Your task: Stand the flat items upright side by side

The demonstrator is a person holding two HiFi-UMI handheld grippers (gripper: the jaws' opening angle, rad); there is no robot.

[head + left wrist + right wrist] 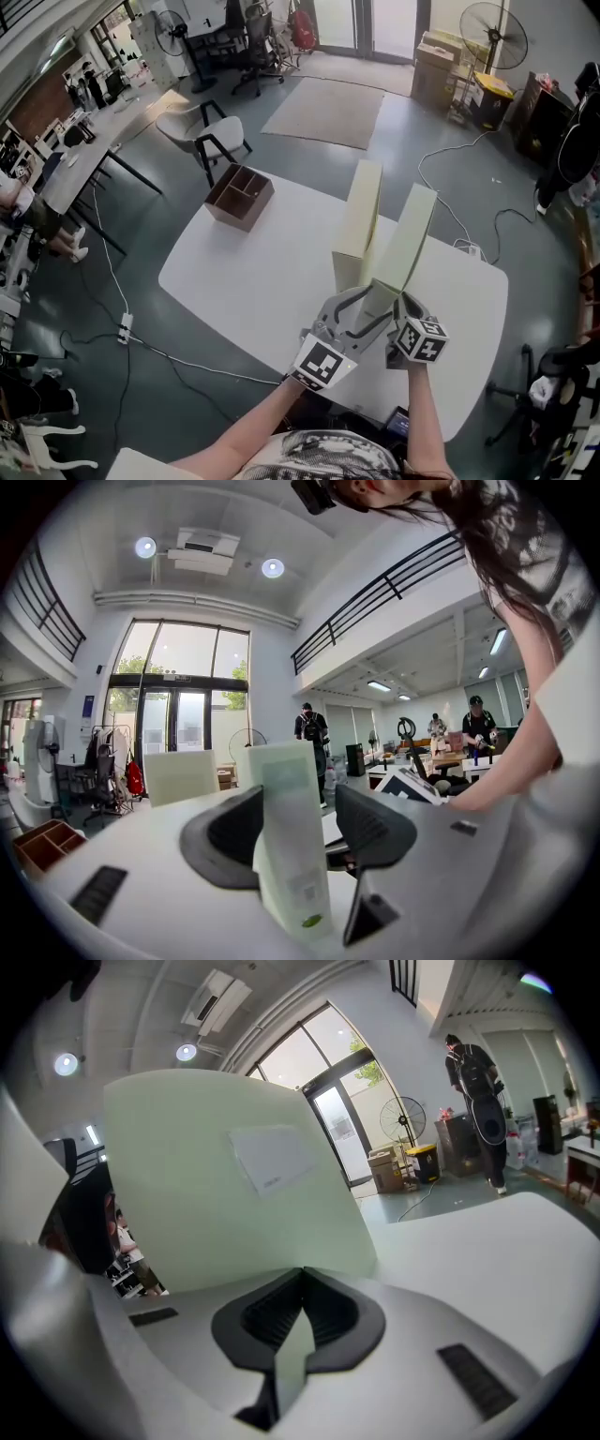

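Two flat pale green boxes are on the white table (253, 281). One box (359, 220) stands upright on its own; it also shows in the left gripper view as the box behind (181, 776). The second box (410, 236) leans to the right beside it, held at its lower end. My left gripper (367, 298) straddles that end, and the box (286, 799) fills the space between its jaws (300, 827). My right gripper (398, 302) is shut on a thin edge of the same box (216, 1185), pinched between its jaws (300, 1312).
A brown wooden tray with dividers (239, 195) sits at the table's far left corner. A chair (202, 131) stands beyond it. A cable (178, 356) runs along the floor below the table's near left edge. People stand in the background (309, 731).
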